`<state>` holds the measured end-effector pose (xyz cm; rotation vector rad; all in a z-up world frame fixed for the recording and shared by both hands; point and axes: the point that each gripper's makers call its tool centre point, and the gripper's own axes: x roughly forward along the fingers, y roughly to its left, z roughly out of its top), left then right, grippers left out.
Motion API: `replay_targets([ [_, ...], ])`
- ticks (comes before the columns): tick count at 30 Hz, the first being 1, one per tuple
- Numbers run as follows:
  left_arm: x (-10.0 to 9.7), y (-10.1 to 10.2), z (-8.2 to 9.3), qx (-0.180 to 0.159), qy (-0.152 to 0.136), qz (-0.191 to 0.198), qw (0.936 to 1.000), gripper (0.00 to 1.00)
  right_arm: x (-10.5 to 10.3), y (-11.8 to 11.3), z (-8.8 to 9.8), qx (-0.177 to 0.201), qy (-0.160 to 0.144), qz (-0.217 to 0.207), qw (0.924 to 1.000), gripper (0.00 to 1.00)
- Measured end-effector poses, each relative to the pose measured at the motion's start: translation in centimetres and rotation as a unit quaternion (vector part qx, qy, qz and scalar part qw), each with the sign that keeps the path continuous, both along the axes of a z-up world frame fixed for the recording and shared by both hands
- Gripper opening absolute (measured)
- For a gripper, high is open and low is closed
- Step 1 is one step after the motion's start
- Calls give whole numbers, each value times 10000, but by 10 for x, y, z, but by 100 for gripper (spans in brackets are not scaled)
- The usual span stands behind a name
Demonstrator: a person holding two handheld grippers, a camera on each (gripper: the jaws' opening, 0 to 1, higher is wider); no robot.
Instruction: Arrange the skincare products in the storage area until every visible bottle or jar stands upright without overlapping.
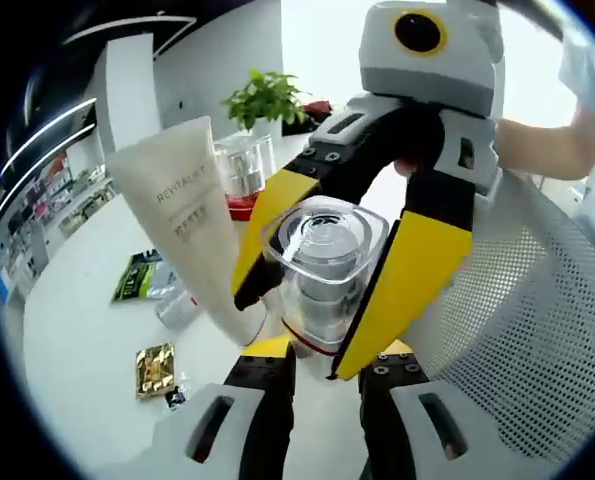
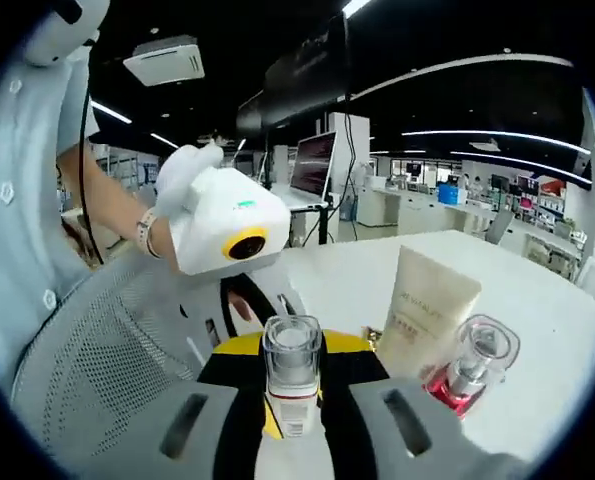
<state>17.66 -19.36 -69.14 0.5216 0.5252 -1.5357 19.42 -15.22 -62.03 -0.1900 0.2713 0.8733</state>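
Observation:
A clear bottle with a square clear cap and a red band at its base hangs above the white table. My right gripper comes down from the top right of the left gripper view, its yellow jaws shut on the bottle's body. My left gripper has its tips on either side of the bottle's base; whether they touch is hidden. In the right gripper view the same bottle stands between my right gripper's jaws. A cream tube stands upright beside it. A red-based bottle stands close on the right.
A white mesh basket is next to the grippers. Clear bottles and a potted plant stand further back. A green sachet and a gold sachet lie flat on the table. A person's arm holds the left gripper.

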Motion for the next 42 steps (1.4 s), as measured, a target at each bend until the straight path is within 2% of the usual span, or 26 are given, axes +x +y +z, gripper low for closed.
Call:
replay_targets([
  [10, 5, -5, -14, 50, -12, 151, 9999, 22, 6, -8, -16, -166, 200, -184, 9995, 20],
  [14, 7, -2, -19, 216, -281, 99, 9993, 22, 3, -13, -22, -273, 331, -245, 9988, 20],
  [19, 7, -2, -21, 219, -225, 91, 9995, 22, 3, -17, -25, -262, 419, -303, 9983, 20],
  [24, 7, -1, -28, 316, -230, 80, 9992, 22, 3, -14, -33, -454, 494, -249, 9974, 20],
  [28, 7, -1, -26, 235, -212, 100, 9995, 22, 3, -14, -32, -392, 544, -293, 9973, 21],
  [33, 4, -3, -23, 118, -312, -24, 9994, 22, 2, -16, -34, -480, 560, -338, 9967, 28],
  [42, 3, 0, -23, 196, -295, -45, 9994, 24, -1, -19, -36, -465, 718, -390, 9956, 29],
])
